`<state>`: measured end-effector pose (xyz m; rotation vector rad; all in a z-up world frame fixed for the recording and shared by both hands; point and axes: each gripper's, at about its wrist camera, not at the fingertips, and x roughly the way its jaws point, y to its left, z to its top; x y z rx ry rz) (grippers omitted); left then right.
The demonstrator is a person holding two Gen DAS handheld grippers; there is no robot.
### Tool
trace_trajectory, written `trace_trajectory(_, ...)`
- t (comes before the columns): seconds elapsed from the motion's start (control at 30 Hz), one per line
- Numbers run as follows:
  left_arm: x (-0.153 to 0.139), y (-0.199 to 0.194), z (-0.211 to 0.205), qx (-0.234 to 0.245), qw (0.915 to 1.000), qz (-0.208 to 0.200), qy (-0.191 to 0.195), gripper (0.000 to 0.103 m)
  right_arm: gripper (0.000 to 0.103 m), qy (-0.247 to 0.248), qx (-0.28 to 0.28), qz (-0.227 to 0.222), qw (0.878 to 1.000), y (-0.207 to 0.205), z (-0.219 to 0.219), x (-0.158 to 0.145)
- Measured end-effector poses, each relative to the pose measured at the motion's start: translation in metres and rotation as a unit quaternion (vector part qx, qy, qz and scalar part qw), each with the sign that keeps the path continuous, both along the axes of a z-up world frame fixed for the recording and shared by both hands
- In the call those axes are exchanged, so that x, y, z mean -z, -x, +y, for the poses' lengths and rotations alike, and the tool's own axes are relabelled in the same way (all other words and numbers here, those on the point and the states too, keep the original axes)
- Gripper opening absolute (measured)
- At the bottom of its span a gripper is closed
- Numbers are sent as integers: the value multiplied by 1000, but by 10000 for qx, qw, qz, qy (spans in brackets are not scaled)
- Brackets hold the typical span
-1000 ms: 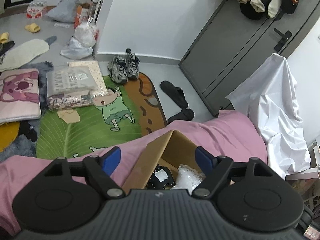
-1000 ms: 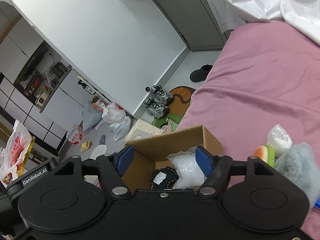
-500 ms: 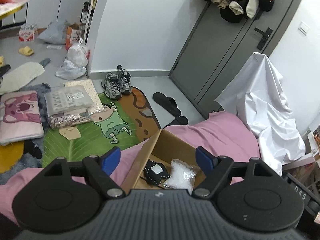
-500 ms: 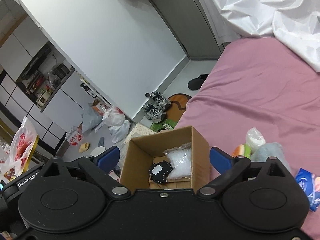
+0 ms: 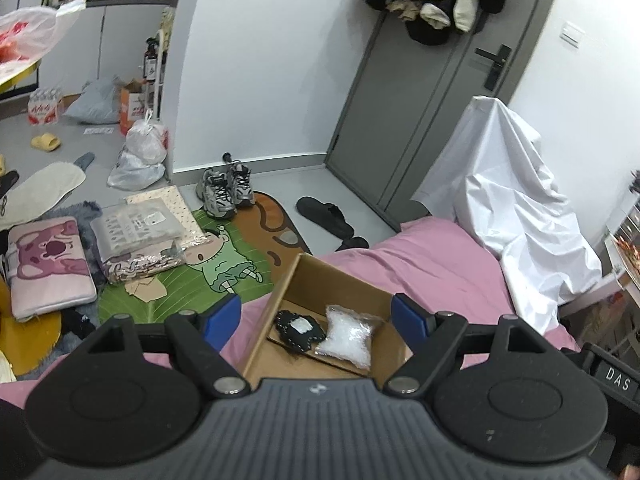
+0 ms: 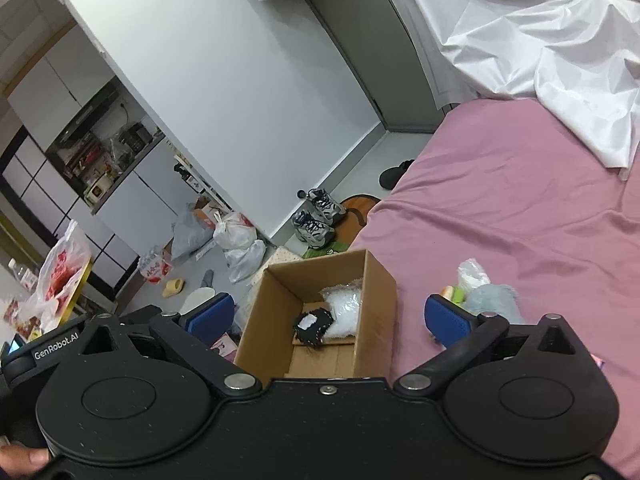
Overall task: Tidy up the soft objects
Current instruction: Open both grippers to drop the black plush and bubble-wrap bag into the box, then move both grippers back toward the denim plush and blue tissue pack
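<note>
An open cardboard box (image 5: 288, 284) (image 6: 380, 284) sits on the pink bed near its edge. Inside lie a black soft item with a white patch (image 5: 298, 328) (image 6: 312, 326) and a clear bag of white filling (image 5: 350, 336) (image 6: 344, 308). My left gripper (image 5: 316, 316) is open and empty above the box. My right gripper (image 6: 328, 314) is open wide and empty above the box. To the right of the box on the bed lie a grey fluffy toy (image 6: 494, 300), a white bagged item (image 6: 472, 274) and a green-orange item (image 6: 452, 292).
The pink bed (image 6: 520, 208) carries a white sheet (image 6: 540, 40) at its far end. On the floor are a cartoon rug (image 5: 168, 276), sneakers (image 5: 226, 192), slippers (image 5: 328, 216), plastic bags (image 5: 140, 156) and a pink cushion (image 5: 48, 264). A grey door (image 5: 420, 92) stands behind.
Both grippers have lifted and pulled back from the box, so it looks smaller and whole. The right gripper's jaws have opened wider.
</note>
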<state>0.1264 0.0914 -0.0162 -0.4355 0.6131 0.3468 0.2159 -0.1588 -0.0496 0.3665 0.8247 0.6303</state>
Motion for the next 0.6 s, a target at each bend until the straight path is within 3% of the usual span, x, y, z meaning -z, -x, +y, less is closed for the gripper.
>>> trace_trajectory(0.6, 1, 20, -63, 563, 9977, 358, -112, 81, 103, 282, 111, 74, 9995, 29, -49, 7)
